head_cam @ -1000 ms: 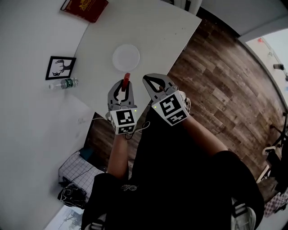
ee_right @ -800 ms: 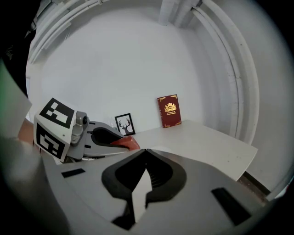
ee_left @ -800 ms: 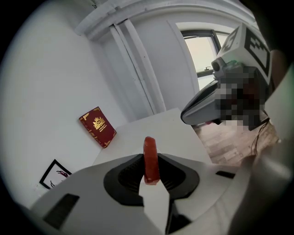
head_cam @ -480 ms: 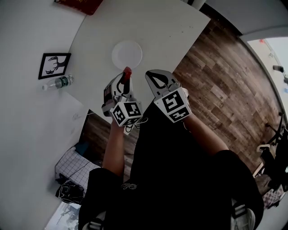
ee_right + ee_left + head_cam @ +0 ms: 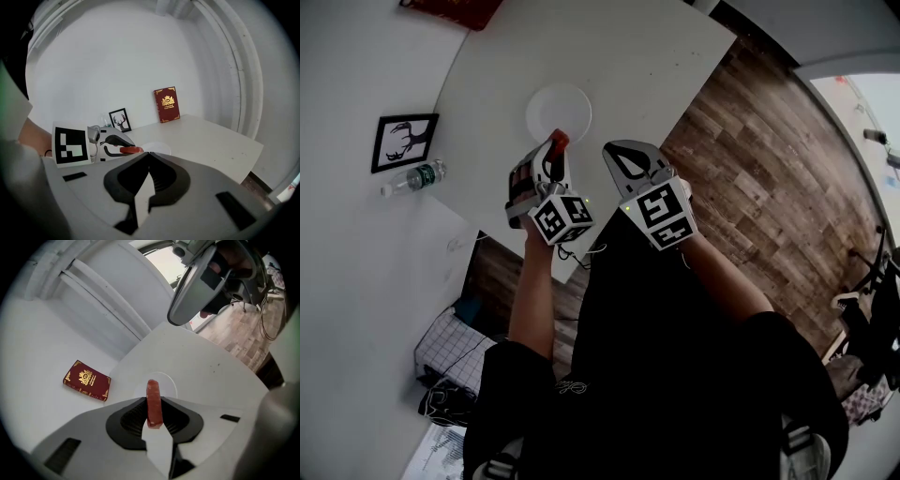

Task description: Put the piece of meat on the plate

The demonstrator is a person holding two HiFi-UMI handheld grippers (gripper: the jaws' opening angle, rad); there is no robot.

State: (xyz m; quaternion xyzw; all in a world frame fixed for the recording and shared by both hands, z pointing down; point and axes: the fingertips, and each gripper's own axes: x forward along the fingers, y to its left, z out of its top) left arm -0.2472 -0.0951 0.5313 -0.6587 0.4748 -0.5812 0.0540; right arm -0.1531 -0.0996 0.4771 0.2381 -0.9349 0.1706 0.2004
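The piece of meat (image 5: 153,401) stands upright, pinched in the left gripper (image 5: 546,173) at the six o'clock rim of the plate (image 5: 546,105). Pickup looks done; lowering and release remain. At its three o'clock, the right gripper (image 5: 149,154) is closed and empty.

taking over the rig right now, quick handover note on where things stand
Left gripper: shut on the piece of meat, its end sticking past the tips.
Right gripper: shut, empty, beside the left.
Plate: bare, on the white table just ahead of the meat.
Done: meat picked up.
Left: lower it onto the plate, release.
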